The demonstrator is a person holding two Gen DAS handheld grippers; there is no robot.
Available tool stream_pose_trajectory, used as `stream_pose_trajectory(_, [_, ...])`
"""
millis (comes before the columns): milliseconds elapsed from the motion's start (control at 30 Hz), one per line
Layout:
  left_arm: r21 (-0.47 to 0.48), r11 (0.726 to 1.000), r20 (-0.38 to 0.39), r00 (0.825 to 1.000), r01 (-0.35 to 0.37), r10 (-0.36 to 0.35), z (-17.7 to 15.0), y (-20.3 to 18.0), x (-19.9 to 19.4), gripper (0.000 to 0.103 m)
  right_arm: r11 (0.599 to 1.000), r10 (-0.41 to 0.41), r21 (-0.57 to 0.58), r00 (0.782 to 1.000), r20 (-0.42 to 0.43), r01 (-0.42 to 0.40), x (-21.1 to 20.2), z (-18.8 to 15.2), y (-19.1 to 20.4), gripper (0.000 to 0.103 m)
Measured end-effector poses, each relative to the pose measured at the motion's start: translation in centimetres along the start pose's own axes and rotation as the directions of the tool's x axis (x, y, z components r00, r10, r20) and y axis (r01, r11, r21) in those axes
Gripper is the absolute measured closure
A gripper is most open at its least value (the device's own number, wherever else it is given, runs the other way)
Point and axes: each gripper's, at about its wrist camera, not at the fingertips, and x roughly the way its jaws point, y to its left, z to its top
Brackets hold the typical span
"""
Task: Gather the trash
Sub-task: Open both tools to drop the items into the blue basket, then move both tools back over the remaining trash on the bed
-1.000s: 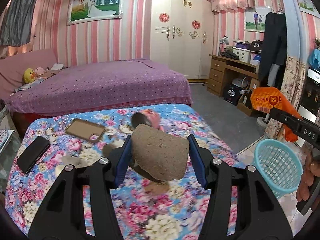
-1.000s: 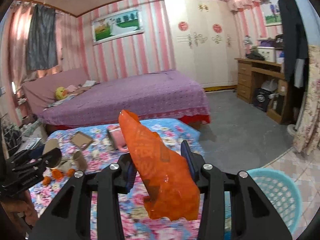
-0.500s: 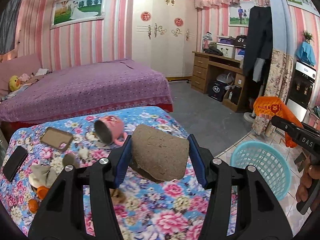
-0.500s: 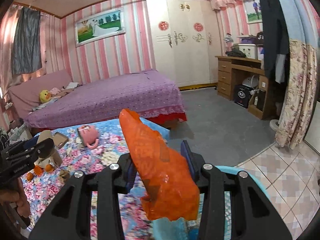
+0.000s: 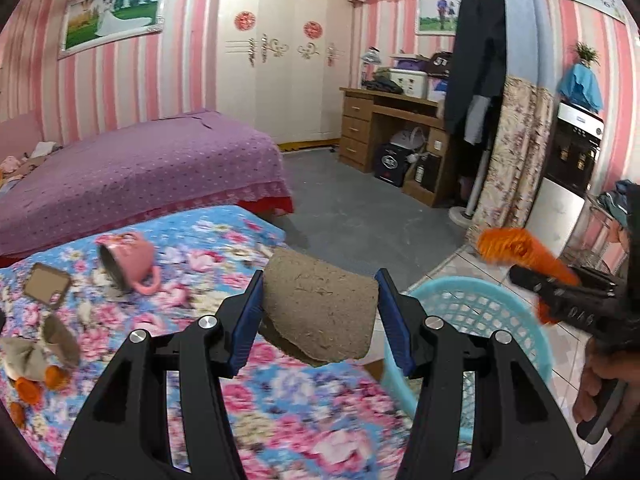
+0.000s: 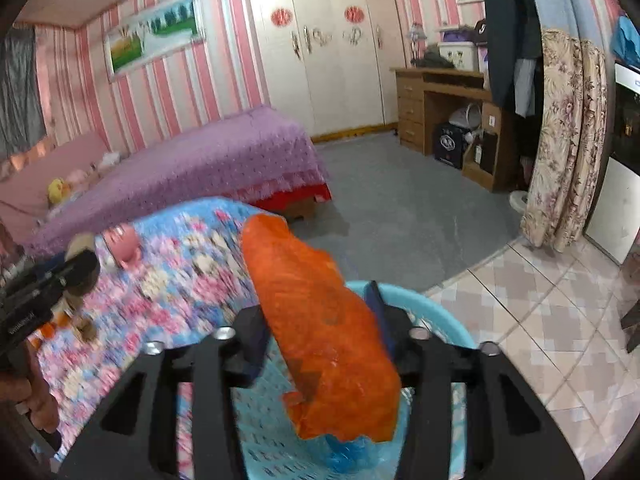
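My right claw [image 6: 320, 344] is opening over the basket [image 6: 436, 312] at 6 o'clock, wrapper [image 6: 324, 328] between the jaws, while my left claw [image 5: 320, 320] clamps the cardboard [image 5: 320, 308]; the wrapper may drift outside.

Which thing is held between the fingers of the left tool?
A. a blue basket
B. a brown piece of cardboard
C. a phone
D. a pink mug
B. In the left wrist view, the brown piece of cardboard sits clamped between the blue pads of the left tool, while the pink mug lies on its side on the flowered cloth.
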Motion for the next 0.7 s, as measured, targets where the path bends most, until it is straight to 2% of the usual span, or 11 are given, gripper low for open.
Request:
stream_pose_trajectory(33, [0.004,1.0,-0.004,1.0,0.005,-0.005,-0.1,-0.5,0.3,0.049,0.999,-0.037,-0.006,0.999,-0.008,0.037,0.1,0.0,-0.2,0.028])
stream_pose_trajectory(100, [0.008,1.0,-0.014,1.0,0.021,-0.021,-0.3,-1.4,0.9,0.049,0.999,-0.035,0.022,0.999,-0.013,0.035,0.1,0.0,-1.0,0.028])
stream_pose_trajectory(167, [0.012,0.999,-0.024,0.999,0.034,-0.034,-0.5,-2.2,1.4,0.049,0.997,-0.026,0.07,1.0,0.006,0.025,-0.3,0.2,-2.0,0.028])
stream_pose_trajectory(300, [0.004,0.996,-0.047,0.995,0.089,-0.089,-0.8,-4.0,2.6,0.049,0.987,-0.082,0.146,0.994,0.069,0.072,-2.0,0.7,-3.7,0.028])
stream_pose_trajectory(400, [0.021,0.988,-0.039,0.987,0.155,-0.154,-1.0,-6.1,2.7,0.038,0.979,-0.095,0.192,0.99,0.105,0.073,-3.0,0.7,-4.7,0.025])
stream_pose_trajectory(433, [0.033,0.987,-0.031,0.987,0.156,-0.155,-1.1,-6.5,2.5,0.025,0.978,-0.095,0.195,0.99,0.104,0.074,-3.1,0.7,-5.0,0.024])
stream_pose_trajectory(467, [0.05,0.986,-0.02,0.987,0.159,-0.158,-1.1,-6.9,2.3,0.02,0.977,-0.101,0.197,0.989,0.104,0.079,-3.1,0.7,-5.1,0.024])
stream_pose_trajectory(567, [0.043,0.986,-0.018,0.987,0.161,-0.161,-0.9,-6.6,2.0,0.02,0.974,-0.093,0.214,0.99,0.107,0.069,-3.1,0.8,-5.1,0.024])
stream_pose_trajectory(700, [0.008,0.995,-0.008,0.995,0.097,-0.097,-0.7,-2.8,0.5,0.02,0.983,-0.045,0.183,0.993,0.111,0.024,-2.7,1.1,-3.1,0.024])
